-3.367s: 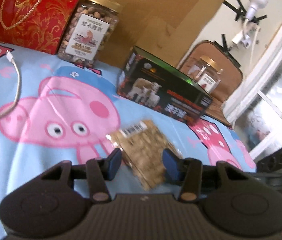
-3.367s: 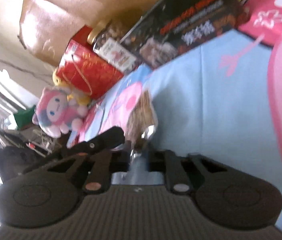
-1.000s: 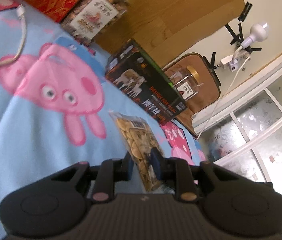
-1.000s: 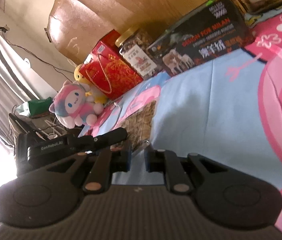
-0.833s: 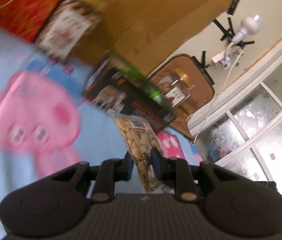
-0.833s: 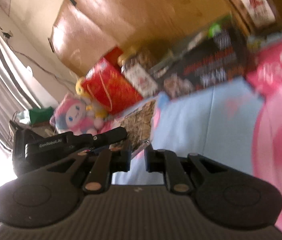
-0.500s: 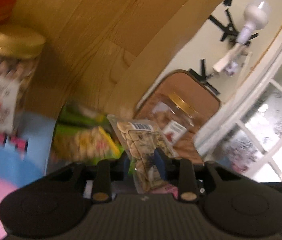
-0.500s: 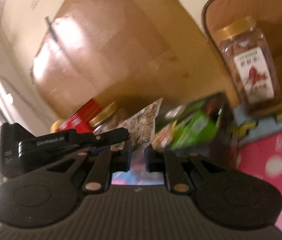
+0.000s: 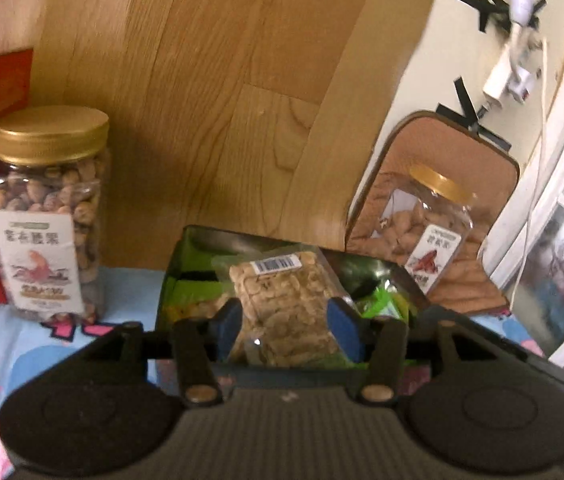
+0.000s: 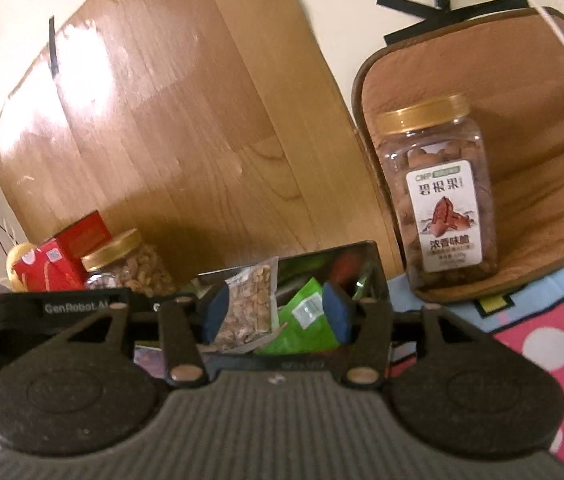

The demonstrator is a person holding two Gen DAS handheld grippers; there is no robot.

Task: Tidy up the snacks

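Left wrist view shows our left gripper above an open dark rectangular box that stands on the blue cartoon-print cloth. A clear plastic packet of pale broad-bean snacks with a barcode label lies in the box on top of green packets. The left jaws are opening; the packet sits between the blue pads with gaps showing on both sides, so we judge it released. Right wrist view shows our right gripper at the same box, jaws also opening, spread either side of the packet and a green sachet, pressing on neither.

Handling, as a judgement: the packet is light, soft-walled and slick, and its contents are brittle. We would take hold at the sealed edge or across the flat faces with mild pressure, never crushing the middle.

Compared with one second ago, both grippers no longer pinch the packet above the cloth; it has been carried to the box, and the fingers have parted. A gold-lidded clear nut jar stands just left of the box, a second similar jar on the brown cushion to its right.
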